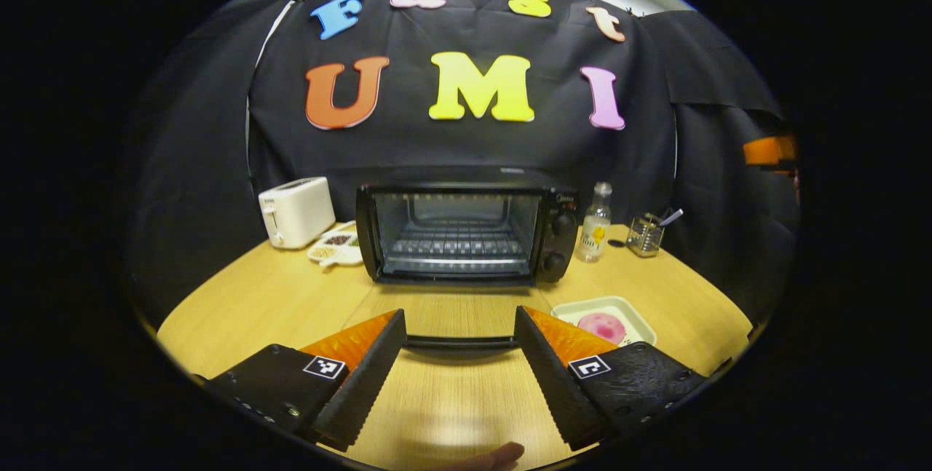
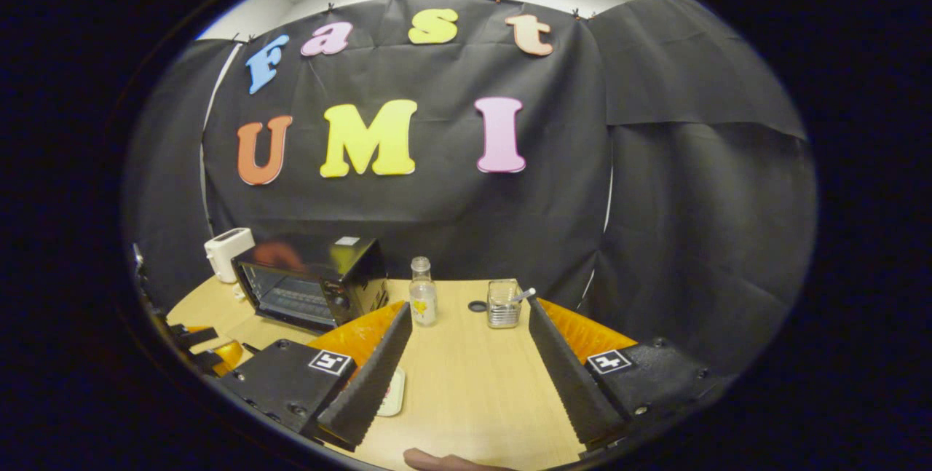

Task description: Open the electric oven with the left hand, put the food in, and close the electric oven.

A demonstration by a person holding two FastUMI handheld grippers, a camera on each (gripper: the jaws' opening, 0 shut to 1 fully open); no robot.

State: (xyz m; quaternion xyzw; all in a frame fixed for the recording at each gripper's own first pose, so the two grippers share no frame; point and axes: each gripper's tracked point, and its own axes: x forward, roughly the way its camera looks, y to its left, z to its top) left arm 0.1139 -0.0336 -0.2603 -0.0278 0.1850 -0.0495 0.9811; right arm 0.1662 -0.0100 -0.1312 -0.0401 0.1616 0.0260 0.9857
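At 12 o'clock on the table point(image 1: 277, 289), oven point(image 1: 466, 231) door down; left claw point(image 1: 460, 354) spread; soft pink food point(image 1: 601, 327) on light tray point(image 1: 626, 305): grip rim.

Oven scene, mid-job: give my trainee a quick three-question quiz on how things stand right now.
1. True or false: the oven door is shut.
2. Where does the pink food lie? A) on the oven rack B) on a white tray on the table C) on the floor
3. Fill in: the bottle stands between the oven and the ____ holding a spoon.

Key: 1 false, the door is folded down. 2 B. 3 jar.
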